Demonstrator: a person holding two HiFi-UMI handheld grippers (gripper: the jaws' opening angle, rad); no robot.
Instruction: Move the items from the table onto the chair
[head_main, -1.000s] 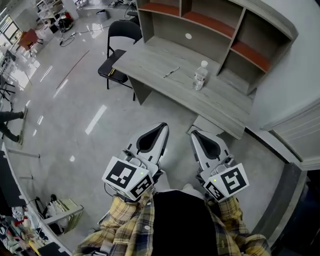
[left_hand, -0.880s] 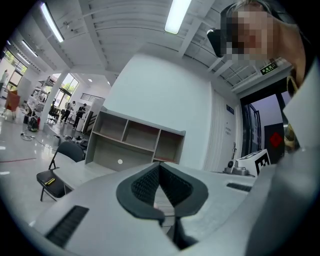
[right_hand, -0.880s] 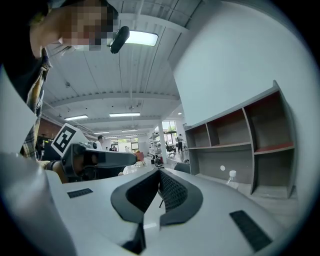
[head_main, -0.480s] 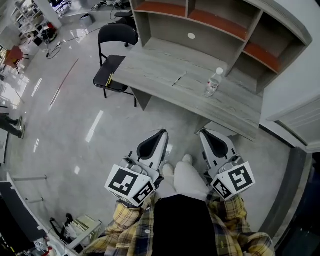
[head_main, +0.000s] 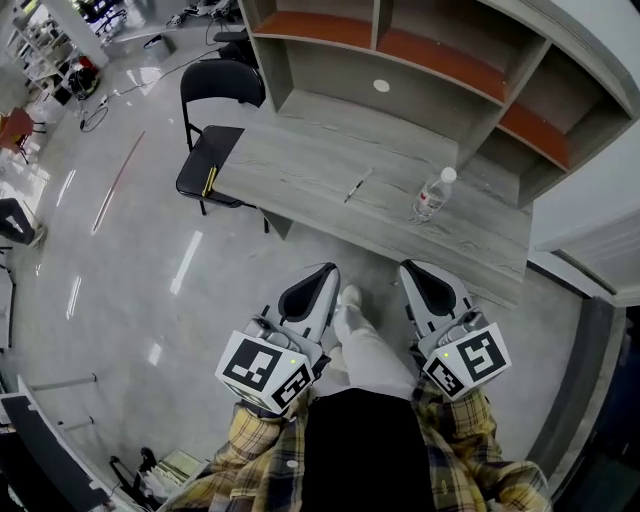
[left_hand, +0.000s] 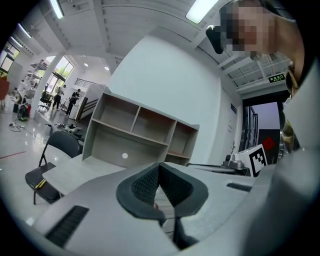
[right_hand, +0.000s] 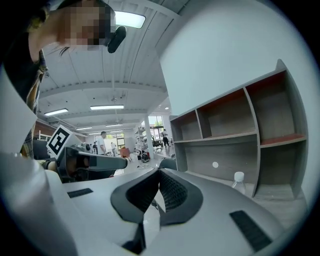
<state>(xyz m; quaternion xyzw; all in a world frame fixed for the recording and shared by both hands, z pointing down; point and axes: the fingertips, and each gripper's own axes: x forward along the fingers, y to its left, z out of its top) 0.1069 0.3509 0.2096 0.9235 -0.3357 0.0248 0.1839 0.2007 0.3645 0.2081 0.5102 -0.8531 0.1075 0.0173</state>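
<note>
A clear water bottle (head_main: 430, 195) with a white cap stands on the grey wooden table (head_main: 300, 165), right of centre. A dark pen (head_main: 358, 185) lies near the table's middle. A black folding chair (head_main: 212, 150) stands at the table's left end, with a thin yellow item (head_main: 208, 181) on its seat. My left gripper (head_main: 325, 272) and right gripper (head_main: 410, 270) hang side by side over the floor, short of the table's near edge, both shut and empty. The left gripper view shows the shut left gripper (left_hand: 159, 165) and the chair (left_hand: 50, 167). In the right gripper view, the bottle (right_hand: 239, 182) stands right of the shut right gripper (right_hand: 159, 171).
A shelf unit (head_main: 420, 60) with open compartments rises along the table's back. A white wall (head_main: 600, 190) closes the right side. The shiny grey floor (head_main: 120, 260) spreads to the left. Between my grippers a leg in pale trousers (head_main: 365, 350) steps forward. People stand far off (left_hand: 75, 97).
The person has walked towards the table, which now lies closer and more centred. Both grippers came along side by side, still shut. A pale trouser leg has swung forward between them.
</note>
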